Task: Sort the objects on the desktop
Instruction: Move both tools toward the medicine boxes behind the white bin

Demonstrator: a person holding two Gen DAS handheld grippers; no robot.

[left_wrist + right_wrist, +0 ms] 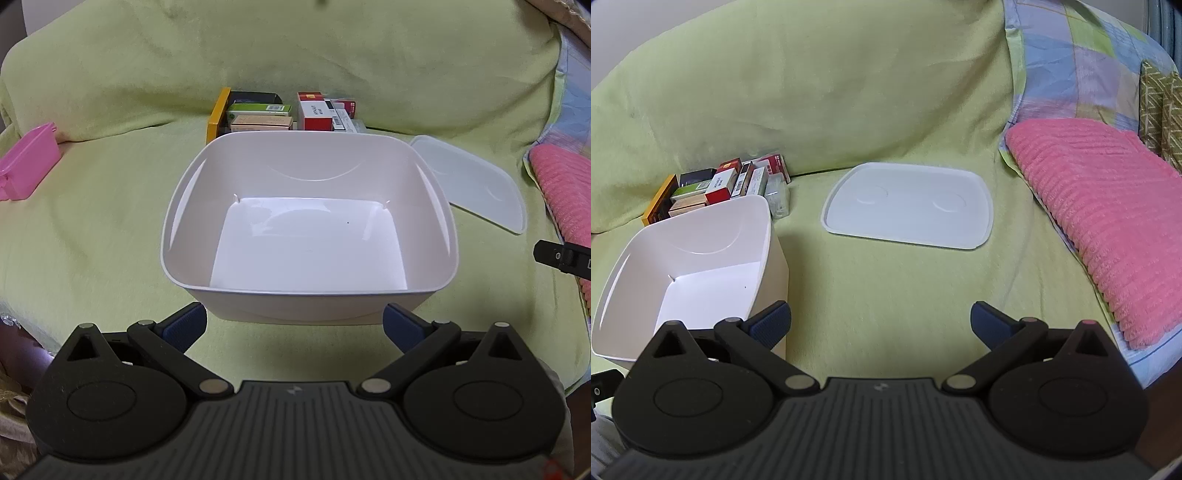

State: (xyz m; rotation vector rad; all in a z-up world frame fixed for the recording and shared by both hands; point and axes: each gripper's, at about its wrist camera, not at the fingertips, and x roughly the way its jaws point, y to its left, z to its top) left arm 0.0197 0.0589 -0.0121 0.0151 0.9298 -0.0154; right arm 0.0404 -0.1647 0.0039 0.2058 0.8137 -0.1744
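An empty white plastic bin (439,206) sits on the green blanket straight ahead of my left gripper (294,326), which is open and holds nothing. Behind the bin lies a cluster of small boxes (280,112): yellow, black, green, tan and red-and-white ones. The bin's white lid (908,205) lies flat on the blanket ahead of my right gripper (881,325), also open and bare. In the right wrist view the bin (768,236) is at the left with the small boxes (716,184) behind it, beside a clear plastic case (777,197).
A pink plastic container (27,160) lies at the far left. A pink ribbed cushion (1108,206) and patchwork fabric (1082,62) rise at the right. The green blanket (886,280) covers the seat and the backrest. The right gripper's black tip (561,256) shows at the left wrist view's right edge.
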